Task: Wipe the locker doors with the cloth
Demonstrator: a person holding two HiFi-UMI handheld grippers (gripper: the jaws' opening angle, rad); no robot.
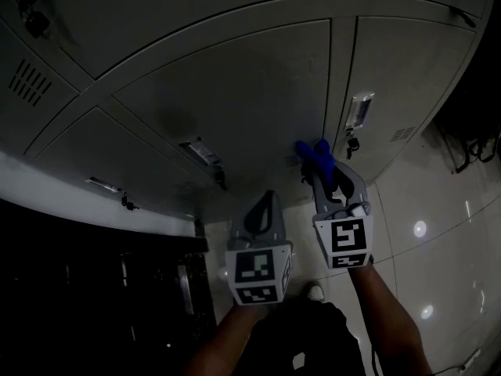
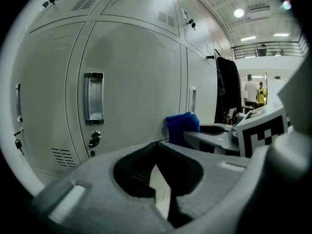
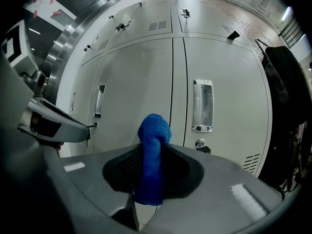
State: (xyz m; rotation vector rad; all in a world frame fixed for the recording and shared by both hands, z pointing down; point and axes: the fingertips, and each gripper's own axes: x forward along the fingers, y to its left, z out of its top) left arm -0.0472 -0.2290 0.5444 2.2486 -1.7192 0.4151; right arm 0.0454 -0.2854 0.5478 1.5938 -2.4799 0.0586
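Grey locker doors (image 1: 235, 92) fill the head view, and both gripper views face them (image 2: 136, 72) (image 3: 141, 82). My right gripper (image 1: 322, 171) is shut on a blue cloth (image 1: 315, 157), which sticks up between its jaws (image 3: 153, 150) a short way off the door. The doors carry metal handles (image 3: 203, 105) with keys below. My left gripper (image 1: 264, 200) hangs just left of the right one, its jaws shut with nothing in them (image 2: 157, 144). In the left gripper view the cloth (image 2: 183, 128) shows in the right gripper (image 2: 219, 135).
A black jacket (image 3: 287, 106) hangs at the right end of the lockers. Glossy floor tiles (image 1: 423, 225) run to the right, with cables (image 1: 470, 147) by the wall. A dark unit (image 1: 94, 272) stands at the left. People (image 2: 251, 89) stand far off.
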